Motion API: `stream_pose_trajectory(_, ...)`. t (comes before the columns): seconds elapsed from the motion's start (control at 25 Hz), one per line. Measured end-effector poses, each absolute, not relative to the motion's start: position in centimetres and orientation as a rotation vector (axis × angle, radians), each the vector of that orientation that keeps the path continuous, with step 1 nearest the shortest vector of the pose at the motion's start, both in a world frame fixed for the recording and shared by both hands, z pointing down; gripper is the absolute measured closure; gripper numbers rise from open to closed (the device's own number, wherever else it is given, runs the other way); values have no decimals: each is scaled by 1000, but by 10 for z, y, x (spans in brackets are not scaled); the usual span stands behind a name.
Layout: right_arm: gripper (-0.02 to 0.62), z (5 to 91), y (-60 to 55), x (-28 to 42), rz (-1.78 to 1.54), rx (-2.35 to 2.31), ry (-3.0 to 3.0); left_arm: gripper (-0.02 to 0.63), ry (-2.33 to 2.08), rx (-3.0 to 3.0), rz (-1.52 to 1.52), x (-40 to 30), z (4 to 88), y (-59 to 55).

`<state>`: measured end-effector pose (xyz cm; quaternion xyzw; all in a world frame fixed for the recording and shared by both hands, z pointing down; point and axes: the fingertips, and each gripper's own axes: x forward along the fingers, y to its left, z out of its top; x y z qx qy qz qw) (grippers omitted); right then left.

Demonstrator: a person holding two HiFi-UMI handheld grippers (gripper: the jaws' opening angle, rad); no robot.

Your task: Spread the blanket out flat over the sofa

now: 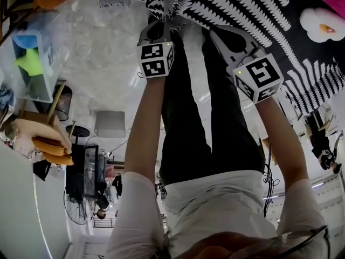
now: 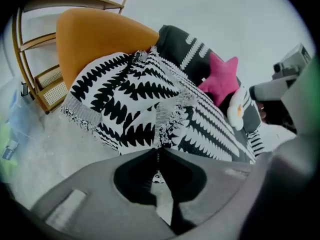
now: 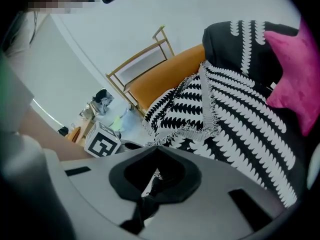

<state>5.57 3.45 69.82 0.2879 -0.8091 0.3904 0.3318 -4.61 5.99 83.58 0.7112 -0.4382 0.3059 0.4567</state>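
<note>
A black-and-white fern-patterned blanket [image 1: 242, 7] with a fringed hem lies bunched over the dark sofa [image 2: 175, 38] and hangs off its near end. My left gripper [image 1: 160, 23] is shut, its jaws meeting on the fringed hem [image 2: 158, 136] of the blanket [image 2: 130, 94]. To its right, my right gripper [image 1: 216, 31] is also shut on the blanket's hem [image 3: 187, 129], with a strip of cloth showing behind the closed jaws. Both grippers are low in front of the sofa, above the person's legs. The left gripper's marker cube [image 3: 102, 141] shows in the right gripper view.
An orange chair [image 2: 95, 34] stands against the sofa's end, partly under the blanket, with a wooden rack [image 2: 32, 44] behind it. A pink star cushion [image 2: 220, 79] and a white flower cushion [image 2: 239, 109] lie on the sofa. A clear bin [image 1: 32, 63] sits on the floor at left.
</note>
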Motion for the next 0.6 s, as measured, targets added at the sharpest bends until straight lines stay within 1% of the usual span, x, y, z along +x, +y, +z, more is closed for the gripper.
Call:
stream_pose_trajectory(0.2,592,695,21,40,999,728,-2126,584,-1075,1809,764,-74,817,56)
stream_pose_trajectory(0.6,592,681,18,2,960,711,-2158,584,-1192,1791,803,-169,795,52)
